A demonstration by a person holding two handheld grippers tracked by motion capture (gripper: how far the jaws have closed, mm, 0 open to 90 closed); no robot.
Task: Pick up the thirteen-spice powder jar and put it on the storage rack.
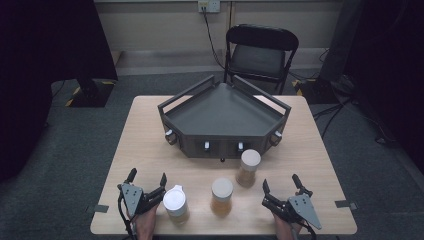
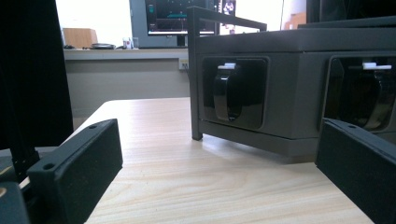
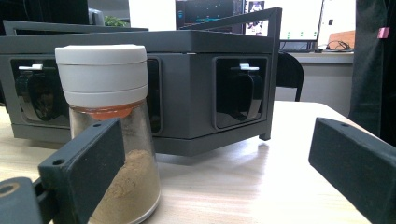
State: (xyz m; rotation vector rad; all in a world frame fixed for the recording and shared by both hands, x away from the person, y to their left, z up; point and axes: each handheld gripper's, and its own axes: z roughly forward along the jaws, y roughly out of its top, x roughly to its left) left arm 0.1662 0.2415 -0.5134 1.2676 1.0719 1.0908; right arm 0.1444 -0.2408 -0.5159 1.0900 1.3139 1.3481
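a wooden desk (image 1: 150,130) is shown carrying a dark angular rack (image 1: 225,117) with recessed slots along its front, and three spice jars standing in front of it: a white-lidded jar (image 1: 176,202) at the left, a middle jar (image 1: 222,196), and a right jar (image 1: 248,167) just before the rack. the left tongs (image 1: 147,177) are held low at the near edge, just beside the white-lidded jar, with the jaws wide apart and nothing between them; in the left gripper view only bare desk lies between the jaws, with the rack's slots ahead. the right tongs (image 1: 280,181) are likewise spread wide and empty, near the right jar, which is seen in the right gripper view standing behind the left-hand jaw rather than between the two. a first grasp is judged to be the step in hand. it is best done by centring a jar between the jaws, keeping the tongs level, and closing on the glass body below the lid so the jar is not tipped.
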